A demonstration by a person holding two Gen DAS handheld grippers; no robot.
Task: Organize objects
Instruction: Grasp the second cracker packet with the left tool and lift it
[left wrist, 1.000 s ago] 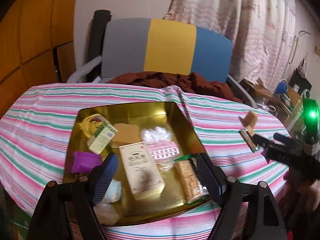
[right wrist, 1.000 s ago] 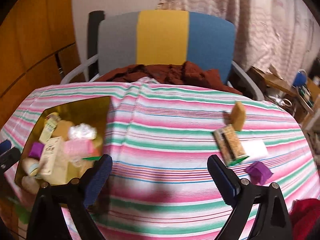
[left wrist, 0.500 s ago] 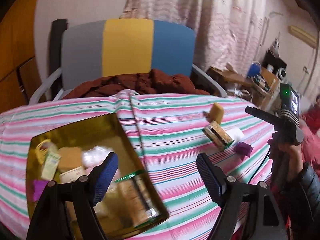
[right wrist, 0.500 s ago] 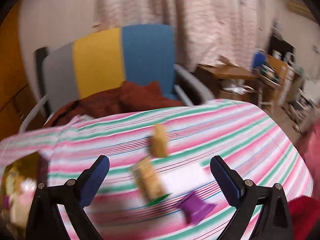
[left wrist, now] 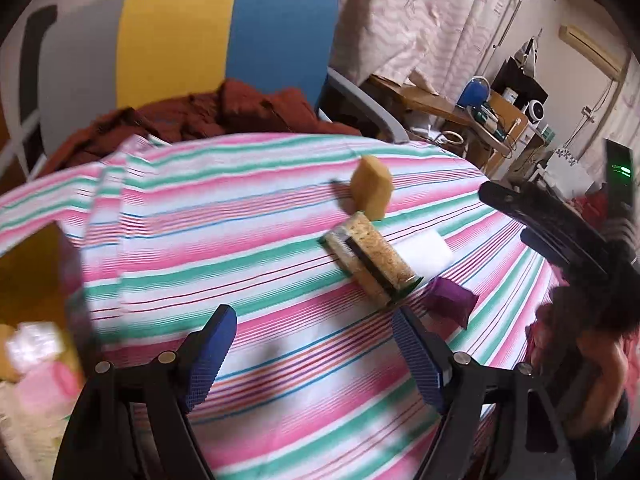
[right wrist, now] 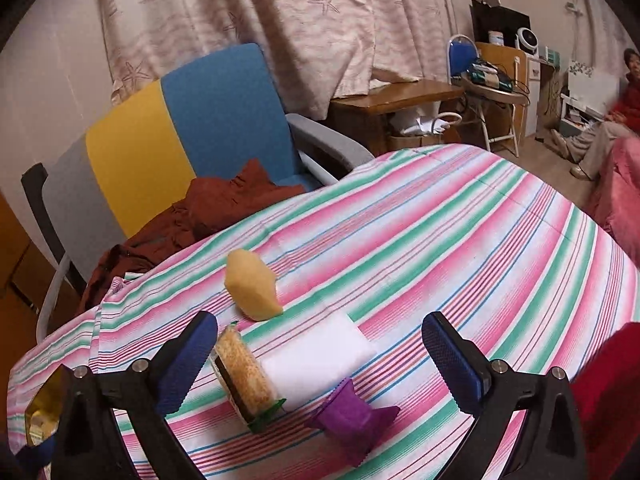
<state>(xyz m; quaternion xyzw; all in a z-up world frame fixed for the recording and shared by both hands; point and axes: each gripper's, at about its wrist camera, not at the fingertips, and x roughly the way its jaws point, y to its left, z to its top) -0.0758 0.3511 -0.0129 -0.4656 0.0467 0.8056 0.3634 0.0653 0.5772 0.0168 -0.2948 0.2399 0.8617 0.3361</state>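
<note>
At the far left the gold tray point(left wrist: 28, 280) sits on the striped worktop point(left wrist: 248, 256), already holding a pink packet point(left wrist: 44, 380) and other blurred wrapped items. The left tool point(left wrist: 312, 348) hangs spread, holding nothing. Right of it lie the snack bar point(right wrist: 244, 376), a tan sponge point(right wrist: 252, 284), a white pad point(right wrist: 316, 356) and a purple pouch point(right wrist: 352, 412). The bar looks light, crinkly and slippery; pinching it across its short sides seems safest. The right tool point(right wrist: 320, 360), its jaws just opened wide, straddles them empty.
</note>
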